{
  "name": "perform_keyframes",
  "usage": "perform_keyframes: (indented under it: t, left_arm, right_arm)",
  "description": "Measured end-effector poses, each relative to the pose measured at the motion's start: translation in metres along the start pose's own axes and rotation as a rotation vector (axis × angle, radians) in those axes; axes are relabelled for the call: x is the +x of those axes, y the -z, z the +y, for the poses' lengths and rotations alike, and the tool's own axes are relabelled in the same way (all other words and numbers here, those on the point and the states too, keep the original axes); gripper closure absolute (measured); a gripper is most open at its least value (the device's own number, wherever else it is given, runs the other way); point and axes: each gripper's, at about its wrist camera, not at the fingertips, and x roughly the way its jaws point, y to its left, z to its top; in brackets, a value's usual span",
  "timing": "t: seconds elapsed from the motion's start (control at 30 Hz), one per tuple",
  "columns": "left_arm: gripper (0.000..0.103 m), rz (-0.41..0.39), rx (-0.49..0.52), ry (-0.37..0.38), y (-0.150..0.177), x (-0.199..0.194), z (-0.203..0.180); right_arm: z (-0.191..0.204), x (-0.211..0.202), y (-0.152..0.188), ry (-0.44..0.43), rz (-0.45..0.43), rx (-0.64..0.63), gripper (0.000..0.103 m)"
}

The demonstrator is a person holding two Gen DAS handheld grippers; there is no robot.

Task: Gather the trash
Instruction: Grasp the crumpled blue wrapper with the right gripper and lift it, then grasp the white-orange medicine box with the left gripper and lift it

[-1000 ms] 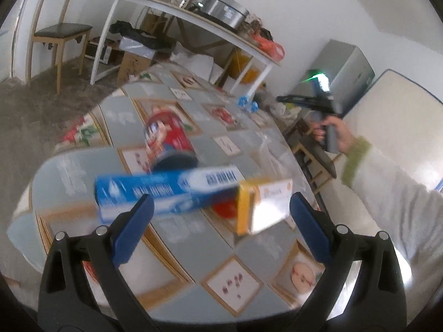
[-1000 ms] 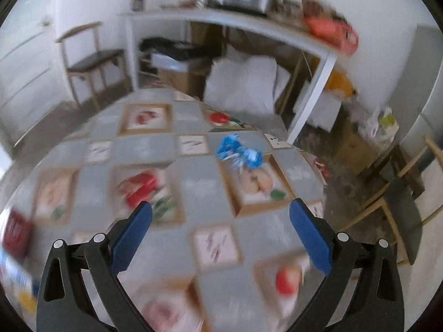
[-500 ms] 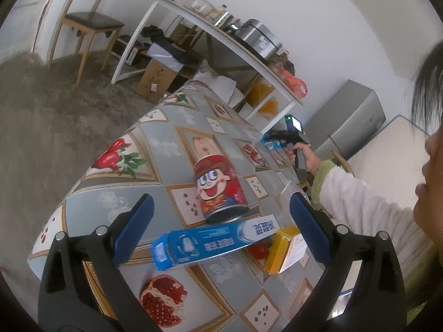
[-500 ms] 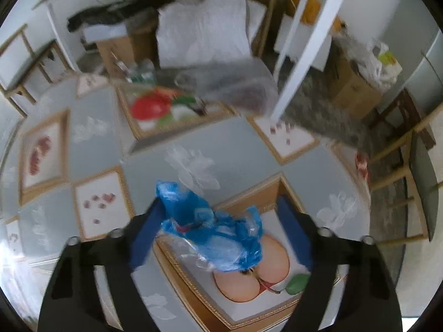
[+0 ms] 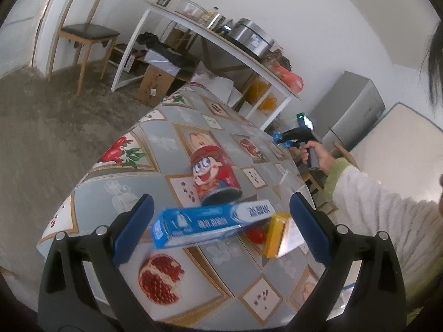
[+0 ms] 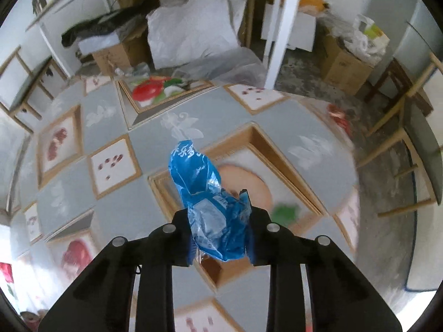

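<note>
A crumpled blue plastic wrapper [image 6: 210, 202] lies on the fruit-patterned table [image 6: 304, 127]. My right gripper [image 6: 220, 207] points steeply down over it, jaws closing, with both pads pressing the wrapper's sides. In the left wrist view that right gripper [image 5: 290, 138] shows at the table's far edge, held by a hand in a white sleeve. My left gripper [image 5: 221, 227] stands wide open above the table's near end. Beyond its fingers lie a long blue box [image 5: 210, 224], a yellow box [image 5: 277, 238] and a red cartoon can [image 5: 216, 177].
A white shelf table [image 5: 210, 36] with a metal pot stands behind, with cardboard boxes [image 6: 116, 52] and a white bag [image 6: 191, 33] under it. A wooden chair [image 5: 83, 33] is at far left, another chair [image 6: 409, 127] beside the table's right edge. A grey cabinet [image 5: 351, 116] stands at right.
My right gripper came down over the blue wrapper and its wide jaws closed in around it. The left gripper shifted a little, still open, with the boxes and can before it.
</note>
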Motion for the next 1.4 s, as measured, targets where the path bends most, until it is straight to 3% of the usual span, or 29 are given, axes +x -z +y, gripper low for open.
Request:
perform_keyframes:
  t: [0.2, 0.43, 0.53, 0.63, 0.77, 0.83, 0.97, 1.07, 1.23, 1.4]
  left_arm:
    - [0.009, 0.006, 0.126, 0.02, 0.017, -0.016, -0.034]
    - [0.009, 0.053, 0.312, 0.034, 0.046, -0.006, -0.082]
    - [0.009, 0.087, 0.416, 0.038, 0.06, 0.007, -0.103]
    - [0.009, 0.147, 0.494, 0.07, 0.07, 0.024, -0.122]
    - [0.009, 0.186, 0.609, 0.118, 0.077, 0.047, -0.15]
    - [0.009, 0.213, 0.682, 0.098, 0.077, 0.063, -0.162]
    - [0.009, 0.288, 0.953, -0.077, 0.091, 0.107, -0.19]
    - [0.009, 0.319, 1.104, -0.101, 0.103, 0.127, -0.201]
    - [0.009, 0.412, 1.248, -0.123, 0.114, 0.157, -0.207]
    - [0.009, 0.533, 1.277, -0.158, 0.118, 0.18, -0.208]
  right_arm:
    - [-0.02, -0.11, 0.074, -0.093, -0.114, -0.036, 0.077]
    - [-0.039, -0.21, 0.218, -0.259, -0.19, 0.014, 0.077]
    - [-0.044, -0.225, 0.28, -0.334, -0.185, 0.063, 0.077]
    - [-0.042, -0.224, 0.338, -0.351, -0.174, 0.09, 0.077]
    - [-0.036, -0.213, 0.396, -0.403, -0.15, 0.145, 0.077]
    - [-0.039, -0.203, 0.414, -0.451, -0.123, 0.201, 0.077]
    - [-0.041, -0.186, 0.434, -0.479, -0.088, 0.254, 0.077]
    - [-0.04, -0.182, 0.439, -0.464, -0.092, 0.252, 0.077]
    - [-0.041, -0.176, 0.438, -0.465, -0.086, 0.235, 0.076]
    - [-0.04, -0.167, 0.438, -0.471, -0.085, 0.225, 0.076]
